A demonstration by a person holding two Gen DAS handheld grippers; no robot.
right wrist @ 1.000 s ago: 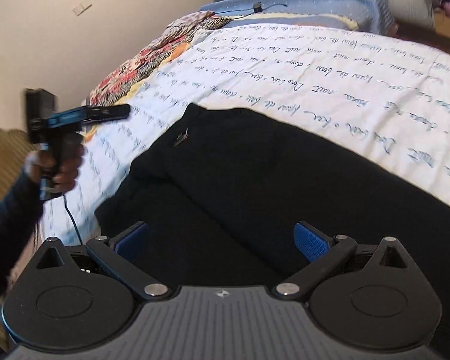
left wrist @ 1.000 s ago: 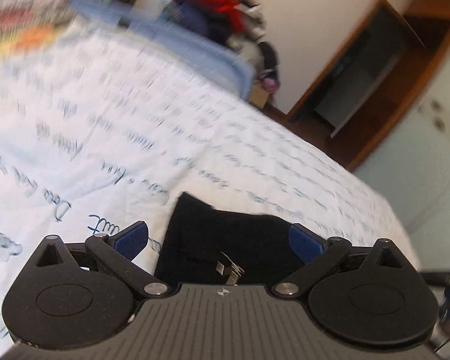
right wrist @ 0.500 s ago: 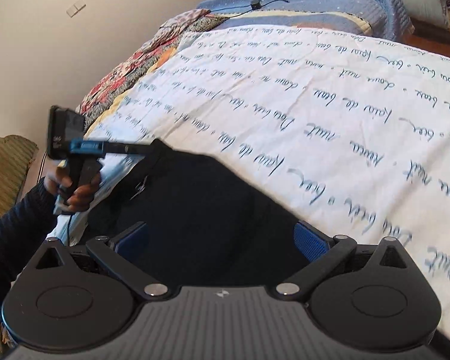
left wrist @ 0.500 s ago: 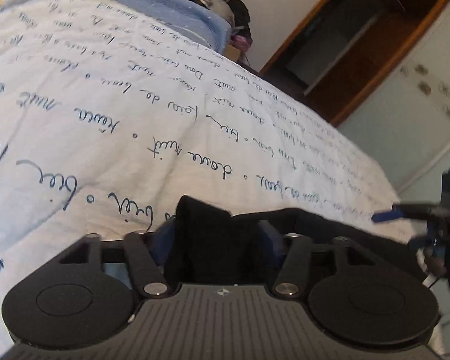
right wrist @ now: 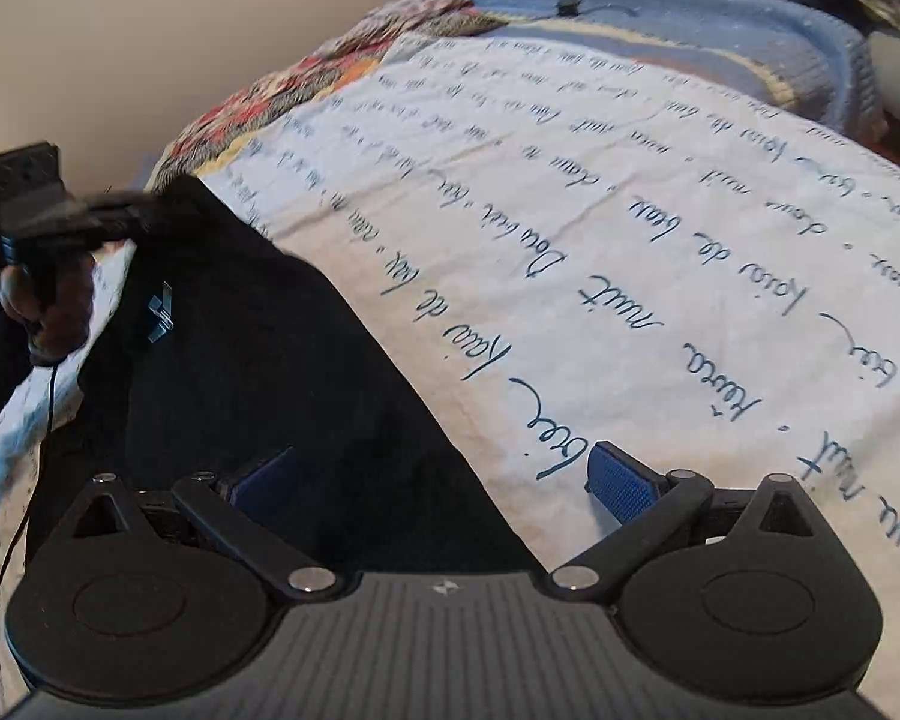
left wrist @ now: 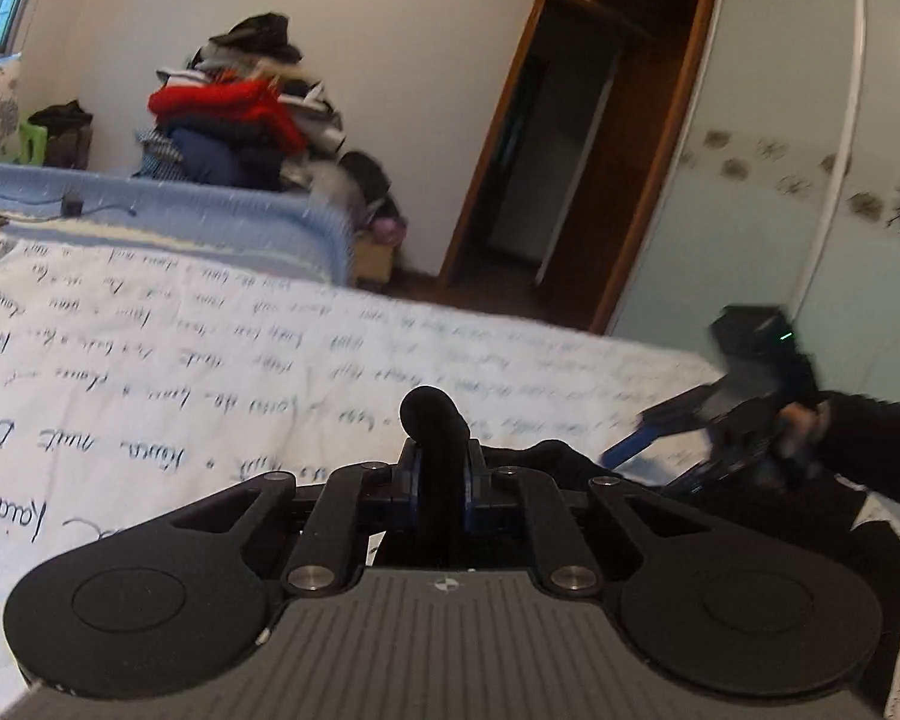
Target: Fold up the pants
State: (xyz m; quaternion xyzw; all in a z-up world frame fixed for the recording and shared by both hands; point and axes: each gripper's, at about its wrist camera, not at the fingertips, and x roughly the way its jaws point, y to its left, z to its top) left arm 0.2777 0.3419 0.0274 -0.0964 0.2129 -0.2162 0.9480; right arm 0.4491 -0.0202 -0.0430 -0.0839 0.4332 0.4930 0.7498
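Note:
Black pants (right wrist: 258, 372) lie on a bed with a white cover printed in blue handwriting (right wrist: 600, 228). My left gripper (left wrist: 439, 468) is shut on a bunched corner of the pants (left wrist: 432, 420) and lifts it off the bed. It shows in the right wrist view (right wrist: 120, 216) at the pants' far corner. My right gripper (right wrist: 444, 474) is open, its left finger over the black fabric and its right finger (right wrist: 621, 480) over the bed cover. It shows blurred in the left wrist view (left wrist: 648, 435).
A blue blanket (left wrist: 210, 216) lies at the head of the bed, with a pile of clothes (left wrist: 240, 120) behind. An open doorway (left wrist: 540, 180) and a sliding wardrobe (left wrist: 810, 210) stand on the right. A patterned quilt (right wrist: 306, 84) lies by the wall.
My left gripper closed fully on the pants corner and rose with it. My right gripper moved toward the pants' edge, still open.

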